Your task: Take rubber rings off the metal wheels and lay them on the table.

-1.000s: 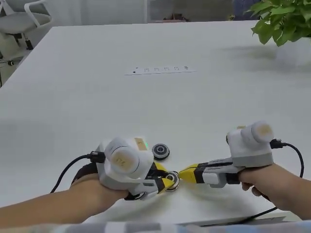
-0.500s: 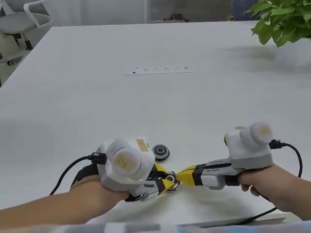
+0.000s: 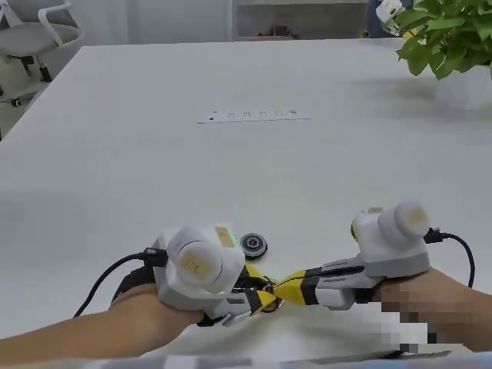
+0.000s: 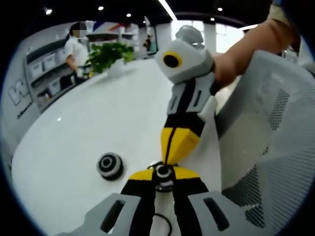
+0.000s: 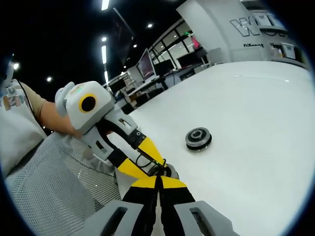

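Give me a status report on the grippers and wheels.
Left gripper shut on a metal wheel. Right gripper shut, tips at that wheel. Second wheel lies apart on the table, not in the way.

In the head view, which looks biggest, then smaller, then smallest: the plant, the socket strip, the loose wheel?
1. Plant, cut off by the edge.
2. Socket strip, long but thin.
3. Loose wheel, smallest though nearest.

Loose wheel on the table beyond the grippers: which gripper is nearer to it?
Left. The left gripper has its body beside the loose wheel, jaws clamped on a second wheel nearer the person. The right gripper sits farther right, tips at that second wheel.
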